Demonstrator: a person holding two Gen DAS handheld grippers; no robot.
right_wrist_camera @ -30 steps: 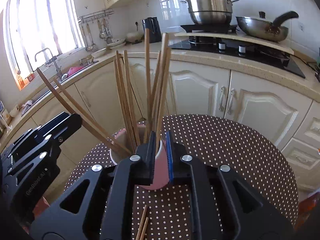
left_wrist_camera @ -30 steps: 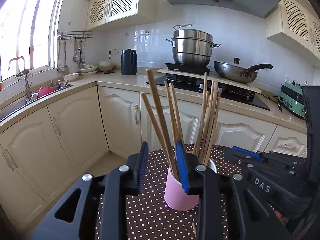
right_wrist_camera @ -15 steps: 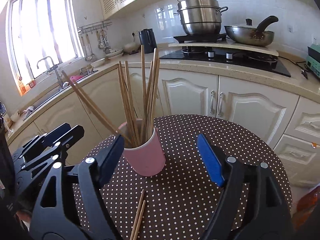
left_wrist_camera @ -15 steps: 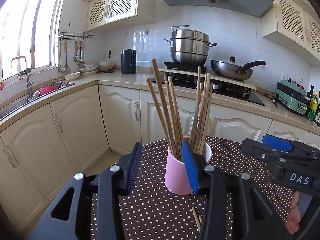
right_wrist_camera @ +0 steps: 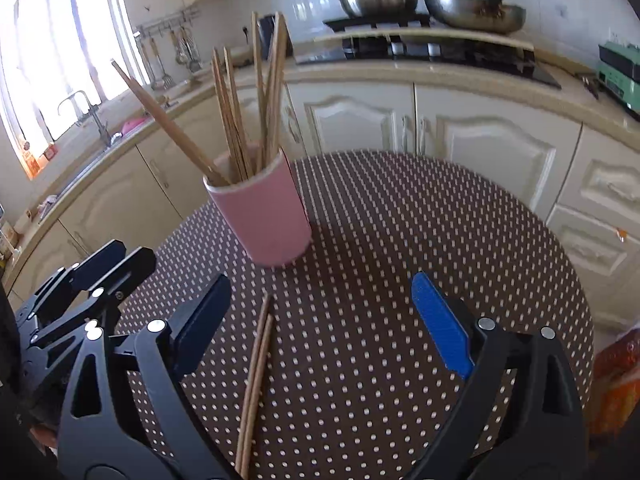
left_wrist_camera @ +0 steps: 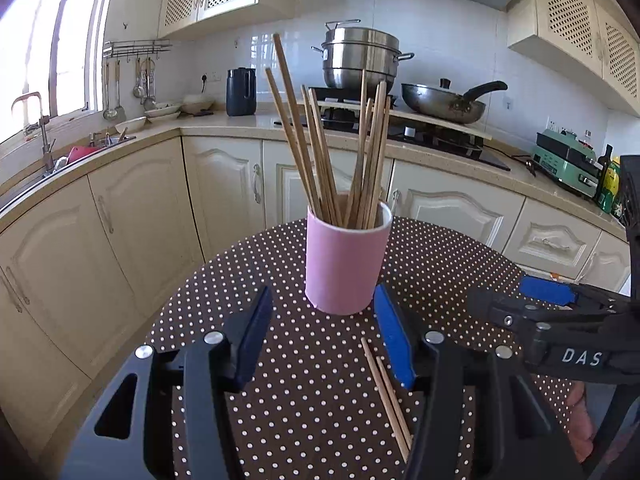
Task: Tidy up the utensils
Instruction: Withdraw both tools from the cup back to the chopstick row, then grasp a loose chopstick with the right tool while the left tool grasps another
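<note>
Both grippers are backing away from the pink cup [left_wrist_camera: 345, 262] versus a second ago, when their pads were sitting right at its rim among the chopsticks; now they are hovering lower, short of it. Left gripper [left_wrist_camera: 320, 336] is opening, jaws spread with only polka-dot tablecloth [left_wrist_camera: 288, 408] between them, gripping nothing. Right gripper [right_wrist_camera: 320, 324] is opening wide as well, released and empty. Cup is standing upright mid-table, holding a bundle of wooden chopsticks [left_wrist_camera: 328, 152] fanning out, two leaning off toward the window side. One loose pair of chopsticks [right_wrist_camera: 256, 384] is lying flat on the cloth on the near side of the cup, side by side, running between the right gripper's fingers but nearer its left pad, not touching either. In the left wrist view that pair is lying just beside the right-hand blue pad [left_wrist_camera: 394, 344].
</note>
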